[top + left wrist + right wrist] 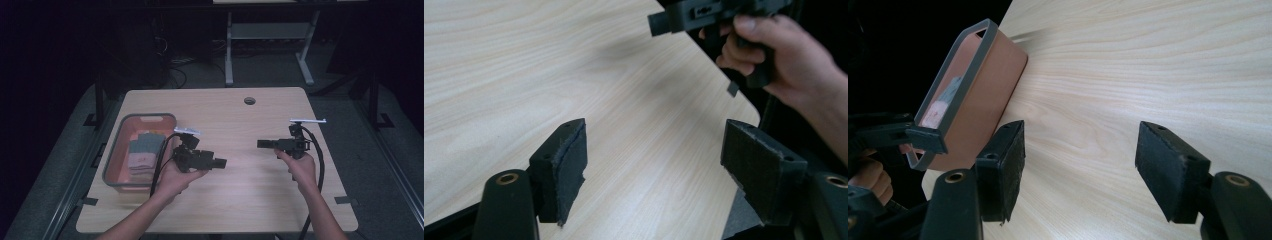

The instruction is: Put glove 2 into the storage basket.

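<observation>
Both tongs hang released and empty over the bare bench (240, 125), tips facing each other: left tongs (220, 163), right tongs (262, 144). The bin (116, 150) beside the left tongs holds what look like folded cloths (142, 152). No writing is legible.

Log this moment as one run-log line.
left gripper: open, empty, beside basket | right gripper: open, empty, above table | basket: folded cloths inside | grippers face each other
</observation>
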Demonstrator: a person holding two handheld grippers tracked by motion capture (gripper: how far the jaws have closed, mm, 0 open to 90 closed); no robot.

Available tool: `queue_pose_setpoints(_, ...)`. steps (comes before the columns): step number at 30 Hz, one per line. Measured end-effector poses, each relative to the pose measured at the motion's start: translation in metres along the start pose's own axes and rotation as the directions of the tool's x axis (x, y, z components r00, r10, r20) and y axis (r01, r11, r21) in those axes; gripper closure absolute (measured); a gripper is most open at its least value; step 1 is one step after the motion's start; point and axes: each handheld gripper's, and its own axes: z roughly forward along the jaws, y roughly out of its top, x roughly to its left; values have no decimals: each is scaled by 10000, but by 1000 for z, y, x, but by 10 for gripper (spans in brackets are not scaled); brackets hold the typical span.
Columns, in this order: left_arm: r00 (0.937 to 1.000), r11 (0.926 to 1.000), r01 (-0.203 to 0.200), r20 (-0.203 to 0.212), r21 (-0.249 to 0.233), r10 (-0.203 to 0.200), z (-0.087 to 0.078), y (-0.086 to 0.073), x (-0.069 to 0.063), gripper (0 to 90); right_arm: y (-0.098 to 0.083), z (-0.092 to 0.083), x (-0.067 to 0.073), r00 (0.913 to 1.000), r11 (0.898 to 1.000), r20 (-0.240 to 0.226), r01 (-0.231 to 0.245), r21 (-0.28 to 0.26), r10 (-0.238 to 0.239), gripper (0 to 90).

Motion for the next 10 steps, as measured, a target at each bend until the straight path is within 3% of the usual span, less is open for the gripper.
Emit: queue_pose_setpoints(10,9992,9988,-377,124,324,373,16,-21,-9,255,-17,-1,-1,9998,9998,87,171,56,-172,347)
